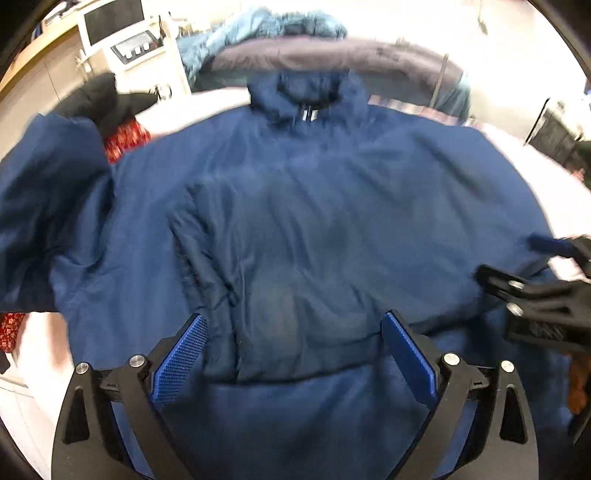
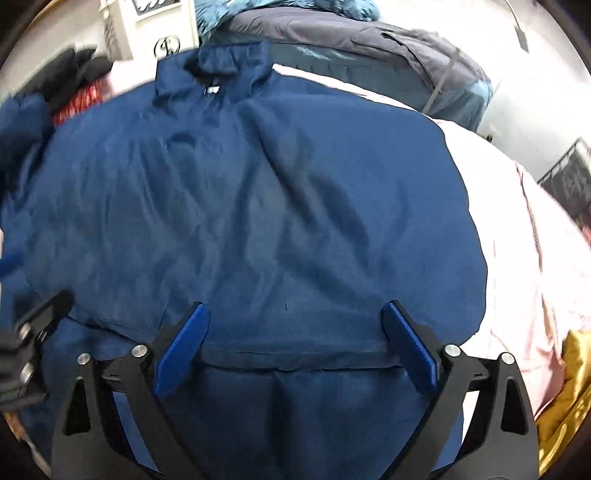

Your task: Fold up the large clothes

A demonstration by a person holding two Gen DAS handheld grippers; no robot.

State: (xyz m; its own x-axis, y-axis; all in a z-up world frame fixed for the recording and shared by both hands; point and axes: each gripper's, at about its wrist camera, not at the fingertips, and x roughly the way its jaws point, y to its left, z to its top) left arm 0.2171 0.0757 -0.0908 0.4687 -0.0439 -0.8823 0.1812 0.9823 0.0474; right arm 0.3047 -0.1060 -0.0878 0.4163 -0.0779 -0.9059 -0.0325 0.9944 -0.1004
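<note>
A large navy blue jacket (image 1: 314,206) lies spread flat on the bed, collar (image 1: 306,92) at the far end and hem toward me. One sleeve (image 1: 48,177) is bunched at the left. My left gripper (image 1: 293,321) hovers over the lower middle of the jacket, open, with only cloth below its blue pads. In the right wrist view the same jacket (image 2: 240,206) fills the frame. My right gripper (image 2: 295,308) stands open above the hem, gripping nothing. Each gripper shows at the edge of the other's view: the right gripper (image 1: 517,266) at the right, the left gripper (image 2: 37,314) at the left.
A pale pink bedsheet (image 2: 517,240) lies under the jacket. A grey jacket (image 1: 332,55) and a teal fluffy garment (image 1: 266,26) lie beyond the collar. Black clothing (image 1: 99,99) and red patterned cloth (image 1: 125,136) sit at the far left. A yellow garment (image 2: 569,387) is at the near right.
</note>
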